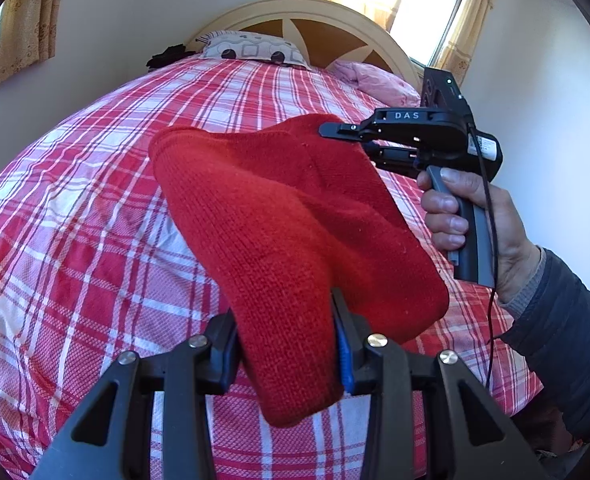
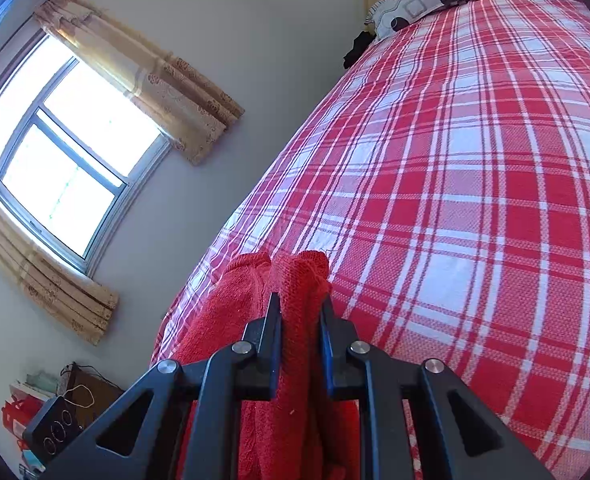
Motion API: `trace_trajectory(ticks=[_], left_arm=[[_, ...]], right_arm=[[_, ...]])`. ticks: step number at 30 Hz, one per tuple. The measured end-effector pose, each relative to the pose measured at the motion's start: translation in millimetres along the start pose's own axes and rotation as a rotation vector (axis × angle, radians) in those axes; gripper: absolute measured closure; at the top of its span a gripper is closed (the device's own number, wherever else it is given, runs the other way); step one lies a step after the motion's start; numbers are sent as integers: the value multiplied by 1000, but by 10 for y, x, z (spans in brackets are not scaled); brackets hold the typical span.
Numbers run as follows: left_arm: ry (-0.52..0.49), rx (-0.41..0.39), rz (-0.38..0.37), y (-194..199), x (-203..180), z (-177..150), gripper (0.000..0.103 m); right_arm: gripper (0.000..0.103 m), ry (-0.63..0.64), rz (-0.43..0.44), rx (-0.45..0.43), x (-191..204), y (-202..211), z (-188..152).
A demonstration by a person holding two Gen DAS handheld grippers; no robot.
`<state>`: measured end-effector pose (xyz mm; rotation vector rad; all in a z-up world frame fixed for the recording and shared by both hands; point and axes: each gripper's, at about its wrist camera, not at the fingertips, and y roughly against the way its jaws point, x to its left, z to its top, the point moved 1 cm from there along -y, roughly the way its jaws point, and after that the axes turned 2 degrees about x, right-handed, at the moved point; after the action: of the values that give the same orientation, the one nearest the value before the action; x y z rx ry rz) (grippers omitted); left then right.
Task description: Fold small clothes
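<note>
the left gripper (image 1: pixel 287 344) has its jaws clamped on a thick bunch of the red knitted wool hat (image 1: pixel 295 216), which hangs in the air above the bed with the red and white checked cover (image 1: pixel 75 208), not lying on it. to the right, the right gripper (image 1: pixel 355 136), in a person's hand (image 1: pixel 475 220), has its jaws nipped on the hat's far edge, so the knit is stretched between the two.

risks, as i judge them: the right gripper's hold looks shallow, on an edge only, so a harder pull apart could slide the knit out and let that side drop. the left jaws hold several layers bunched together; laid down like that, the hat would likely land creased instead of flat.

the left wrist view shows the whole hat, both grippers and the hand, also the patterned grey pillow (image 1: pixel 255 48) by the headboard. the right wrist view shows only the folds of red knit squeezed between the right gripper's jaws (image 2: pixel 301 312), plus a window with beige curtains (image 2: pixel 63 160) and clutter on the floor, which the other view lacks.
</note>
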<state>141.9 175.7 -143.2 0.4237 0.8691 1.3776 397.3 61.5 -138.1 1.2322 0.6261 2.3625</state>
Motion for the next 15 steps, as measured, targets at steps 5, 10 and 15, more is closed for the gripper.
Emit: trace_trajectory(ticks=[5, 10, 15], left_arm=[[15, 6, 4, 4, 86, -30, 63], [22, 13, 11, -6, 138, -53, 63], [38, 35, 17, -72, 200, -126, 63]], right_arm=[[87, -9, -3, 12, -6, -113, -21], [87, -18, -10, 20, -48, -201, -18], [87, -40, -22, 24, -120, -307, -34]])
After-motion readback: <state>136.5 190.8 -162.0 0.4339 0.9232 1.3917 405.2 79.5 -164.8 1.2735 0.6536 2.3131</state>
